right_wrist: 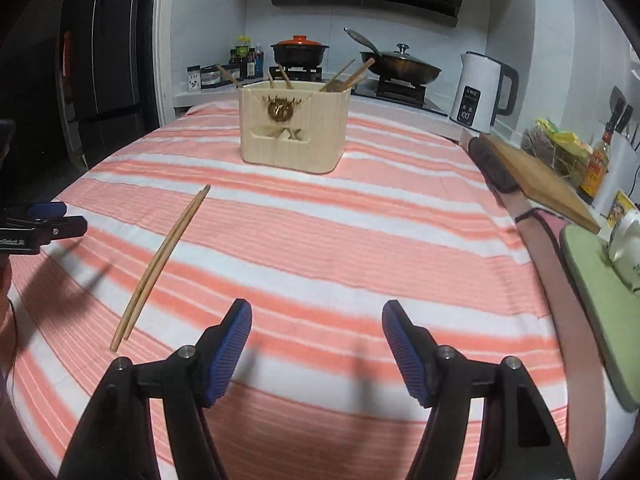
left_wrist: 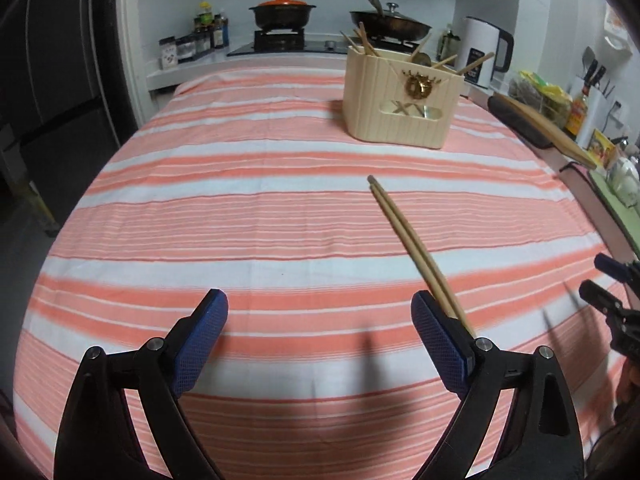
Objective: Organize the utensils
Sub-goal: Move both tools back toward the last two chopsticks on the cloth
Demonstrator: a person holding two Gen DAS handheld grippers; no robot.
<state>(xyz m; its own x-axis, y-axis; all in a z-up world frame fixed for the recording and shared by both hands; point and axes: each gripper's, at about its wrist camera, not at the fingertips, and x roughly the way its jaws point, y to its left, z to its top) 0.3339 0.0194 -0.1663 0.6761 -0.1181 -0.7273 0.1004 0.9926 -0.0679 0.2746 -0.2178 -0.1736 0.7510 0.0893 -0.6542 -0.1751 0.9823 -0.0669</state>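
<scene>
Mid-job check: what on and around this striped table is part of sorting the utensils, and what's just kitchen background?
Part of the job:
- chopsticks lying loose on the striped tablecloth
- cream utensil holder, already holding utensils
- left hand-held gripper and right hand-held gripper, both open

Just lying about:
- white kettle
- orange-lidded pot
- wok
- cutting board
- sauce bottles

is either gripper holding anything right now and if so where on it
Nothing is held. The left gripper and right gripper are both open; the chopsticks lie loose on the tablecloth.

right gripper (right_wrist: pixel 316 344) fingers apart, empty | chopsticks (right_wrist: pixel 160 268) on striped cloth (right_wrist: pixel 360 240) | holder (right_wrist: pixel 294 128) beyond
</scene>
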